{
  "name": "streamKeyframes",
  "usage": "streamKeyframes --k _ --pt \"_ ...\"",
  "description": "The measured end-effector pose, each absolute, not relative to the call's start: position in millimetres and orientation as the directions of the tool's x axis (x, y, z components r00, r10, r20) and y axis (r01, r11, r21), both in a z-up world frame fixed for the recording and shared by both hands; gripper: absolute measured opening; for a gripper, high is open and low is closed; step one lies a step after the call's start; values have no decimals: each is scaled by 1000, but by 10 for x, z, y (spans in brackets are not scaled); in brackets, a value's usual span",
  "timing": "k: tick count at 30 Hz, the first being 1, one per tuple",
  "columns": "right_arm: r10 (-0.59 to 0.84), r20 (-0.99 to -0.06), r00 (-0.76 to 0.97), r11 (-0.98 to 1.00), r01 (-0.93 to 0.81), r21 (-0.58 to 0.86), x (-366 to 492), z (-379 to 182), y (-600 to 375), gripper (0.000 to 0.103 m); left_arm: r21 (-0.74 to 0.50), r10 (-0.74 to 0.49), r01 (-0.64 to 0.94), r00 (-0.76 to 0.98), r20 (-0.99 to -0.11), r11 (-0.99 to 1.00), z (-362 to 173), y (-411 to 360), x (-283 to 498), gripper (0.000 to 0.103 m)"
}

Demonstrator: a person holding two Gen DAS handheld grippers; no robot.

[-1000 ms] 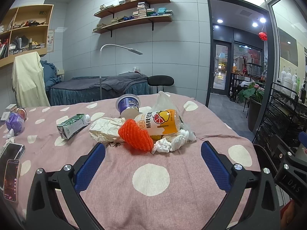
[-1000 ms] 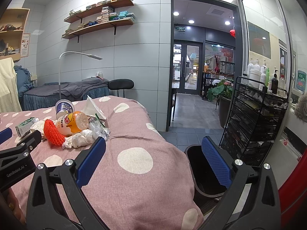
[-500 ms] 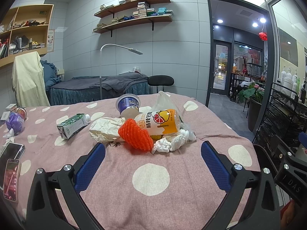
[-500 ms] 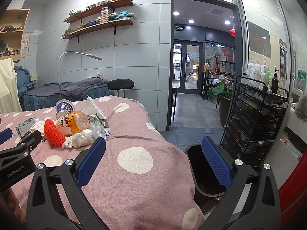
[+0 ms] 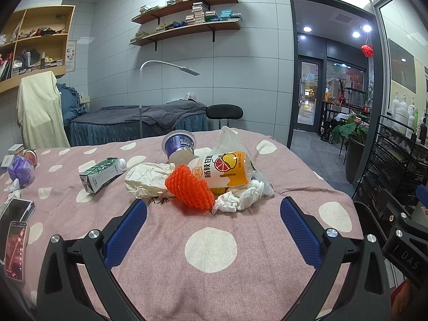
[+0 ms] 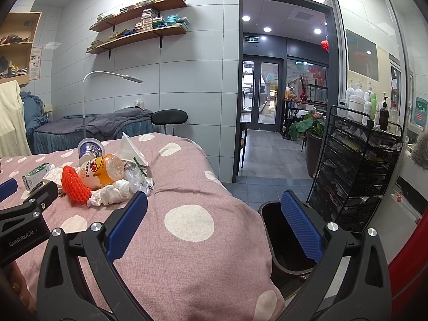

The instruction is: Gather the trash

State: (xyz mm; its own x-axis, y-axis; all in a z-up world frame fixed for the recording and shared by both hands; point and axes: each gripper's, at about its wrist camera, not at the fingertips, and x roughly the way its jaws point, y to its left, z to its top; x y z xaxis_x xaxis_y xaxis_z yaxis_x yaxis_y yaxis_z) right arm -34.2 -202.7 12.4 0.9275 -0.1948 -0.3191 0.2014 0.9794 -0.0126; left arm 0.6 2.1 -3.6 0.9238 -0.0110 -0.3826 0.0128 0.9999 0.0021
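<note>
left gripper and right gripper: jaws spread, empty. trash heap on polka-dot bed: orange juice bottle, yogurt cup, milk carton, red foam net, tissues. black bin beside bed, contents unclear.

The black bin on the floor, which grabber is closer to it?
Right. The right gripper hangs at the bed's edge with the black bin just beyond its fingers. The left gripper is over the bed, facing the trash pile, farther from the bin.
</note>
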Motion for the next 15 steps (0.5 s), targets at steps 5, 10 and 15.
streamKeyframes --k 5,10,15 --pt "-194 -322 927 980 201 -12 -337 117 -2016 99 2 -11 13 924 -383 1000 -35 21 6 98" --pt "-194 -323 926 979 201 -12 -332 107 -2002 99 2 -11 13 924 -383 1000 -36 21 6 98" --pt "-194 -327 925 980 200 -17 -318 93 -1984 99 6 -11 14 921 -389 1000 -51 25 0 98"
